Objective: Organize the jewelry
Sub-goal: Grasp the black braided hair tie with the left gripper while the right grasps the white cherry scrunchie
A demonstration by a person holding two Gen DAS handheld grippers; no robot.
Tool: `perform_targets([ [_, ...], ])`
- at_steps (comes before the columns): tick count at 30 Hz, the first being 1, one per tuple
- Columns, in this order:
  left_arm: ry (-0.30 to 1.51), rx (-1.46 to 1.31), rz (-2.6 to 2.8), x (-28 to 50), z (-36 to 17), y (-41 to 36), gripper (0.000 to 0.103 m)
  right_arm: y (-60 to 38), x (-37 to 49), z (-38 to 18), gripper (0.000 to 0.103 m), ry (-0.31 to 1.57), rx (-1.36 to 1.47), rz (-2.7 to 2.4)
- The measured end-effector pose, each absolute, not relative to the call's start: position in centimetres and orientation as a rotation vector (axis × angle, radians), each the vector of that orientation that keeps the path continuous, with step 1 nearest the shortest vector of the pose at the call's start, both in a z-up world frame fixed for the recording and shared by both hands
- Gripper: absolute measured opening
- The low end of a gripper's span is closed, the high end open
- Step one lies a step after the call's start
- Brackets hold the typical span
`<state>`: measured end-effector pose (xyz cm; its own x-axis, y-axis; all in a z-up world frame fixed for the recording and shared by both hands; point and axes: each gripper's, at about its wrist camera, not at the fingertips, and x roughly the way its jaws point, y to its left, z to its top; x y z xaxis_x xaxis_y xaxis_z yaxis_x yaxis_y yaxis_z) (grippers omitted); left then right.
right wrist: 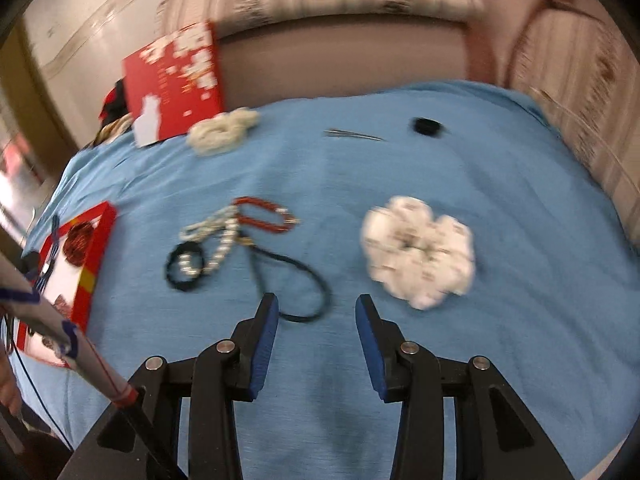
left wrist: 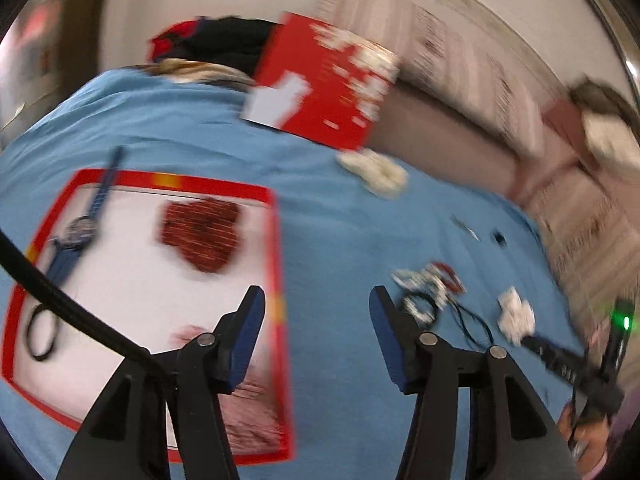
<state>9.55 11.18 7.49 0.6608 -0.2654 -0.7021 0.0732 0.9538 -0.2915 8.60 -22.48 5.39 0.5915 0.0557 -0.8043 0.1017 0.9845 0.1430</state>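
red-rimmed tray (left wrist: 276, 240) sits just ahead-left of your left gripper (left wrist: 316, 300), jaws wide, nothing btwn them. in the tray: blue watch (left wrist: 80, 232) at far left, red bracelet (left wrist: 202, 232) ahead, black ring (left wrist: 40, 332) near left. your right gripper (right wrist: 316, 308) is also wide & empty over blue cloth (right wrist: 440, 380); black cord (right wrist: 296, 280) lies just ahead of its left finger, pearl string (right wrist: 224, 240) & red bead loop (right wrist: 264, 216) farther ahead-left, white scrunchie (right wrist: 418, 250) ahead-right. frames blurry.

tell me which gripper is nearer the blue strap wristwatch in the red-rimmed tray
Left. The left gripper hangs over the tray's right edge, the blue strap wristwatch just ahead-left. The right gripper sits over blue cloth, well off.
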Motion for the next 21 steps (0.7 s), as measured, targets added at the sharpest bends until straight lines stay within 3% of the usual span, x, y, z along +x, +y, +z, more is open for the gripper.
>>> perform_targets([
  [13, 0.988, -0.178, -0.248, 13.5, 1.9, 3.1, 0.053, -31.0, 8.7, 4.1, 0.046, 0.846, 0.331, -0.105],
  [17, 1.028, -0.214, -0.251, 15.8, 0.1, 2.5, 0.053, -32.5, 9.6, 4.3, 0.055, 0.834, 0.382, -0.099],
  [21, 1.058, -0.222, -0.304, 17.4, -1.1, 1.3, 0.053, -32.7, 10.6, 3.0, 0.055, 0.872, 0.398, -0.087],
])
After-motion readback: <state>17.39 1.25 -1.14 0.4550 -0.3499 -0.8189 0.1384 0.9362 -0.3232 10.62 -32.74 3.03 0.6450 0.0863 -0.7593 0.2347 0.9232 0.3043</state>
